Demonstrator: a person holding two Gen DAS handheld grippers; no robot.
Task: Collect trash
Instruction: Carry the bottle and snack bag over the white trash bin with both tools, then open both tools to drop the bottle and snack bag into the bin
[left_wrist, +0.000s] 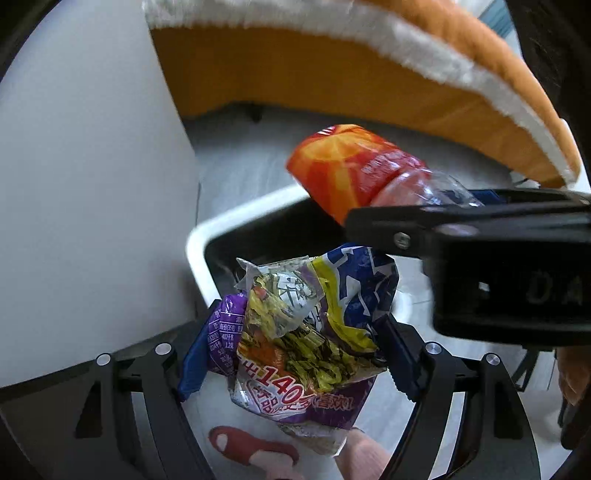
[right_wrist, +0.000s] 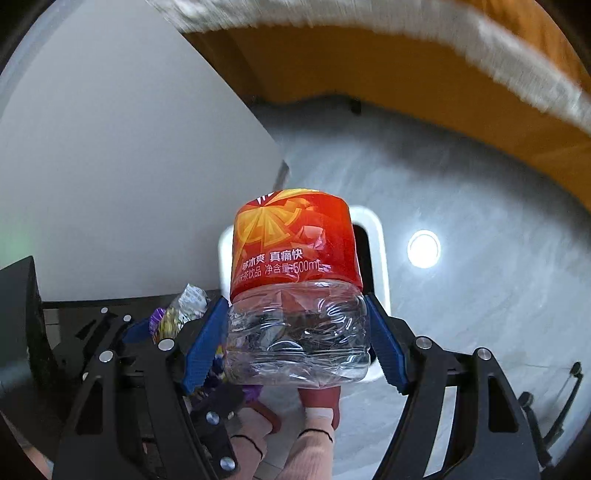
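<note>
Tools (left_wrist: 291, 354) (right_wrist: 297, 343) over white bin (left_wrist: 229, 221), sofa (left_wrist: 295, 74) behind

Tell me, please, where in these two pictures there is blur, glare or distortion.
Left wrist view: the orange cushion at the top is smeared by motion blur, while the snack wrapper in the left tool stays sharp. Right wrist view: a round glare spot burns out on the grey floor, and the bottle label reads clearly. Both views curve straight edges and have dark corners.

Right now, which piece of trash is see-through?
The plastic bottle in the right claw: its bottom half is clear under a red-orange label. The crumpled snack wrapper in the left claw is printed purple and yellow.
</note>
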